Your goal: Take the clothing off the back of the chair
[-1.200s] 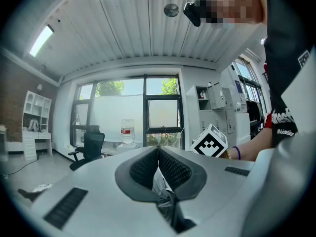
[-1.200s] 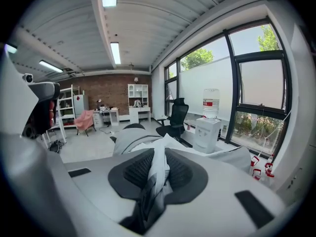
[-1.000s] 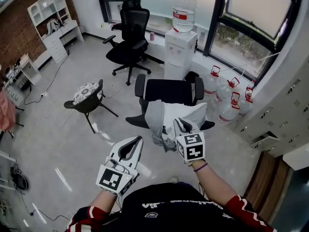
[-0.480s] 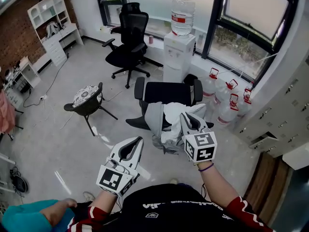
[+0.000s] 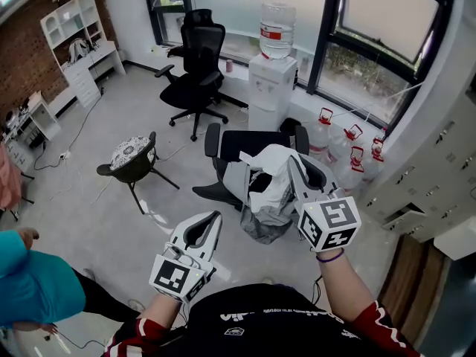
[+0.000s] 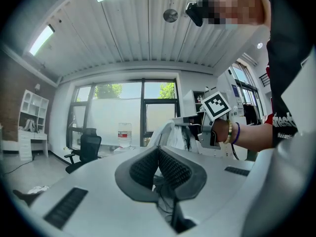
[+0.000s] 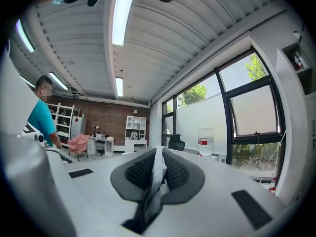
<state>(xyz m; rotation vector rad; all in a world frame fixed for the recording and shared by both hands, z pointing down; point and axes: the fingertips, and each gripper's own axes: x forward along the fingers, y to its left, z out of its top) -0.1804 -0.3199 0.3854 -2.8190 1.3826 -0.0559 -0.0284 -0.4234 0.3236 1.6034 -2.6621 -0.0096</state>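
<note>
The clothing, a grey and white fabric garment, hangs bunched from the right gripper over the near side of the black armrest office chair at the centre of the head view. Its lower folds lie against that chair's back. The left gripper is held near and left, apart from the garment. Two more chairs stand further left: a black mesh office chair far off and a small black chair with a patterned cushion. One white water dispenser stands by the window.

In the left gripper view the two jaws are pressed together with nothing held.

In the right gripper view the jaws pinch a strip of the garment's pale fabric.
</note>
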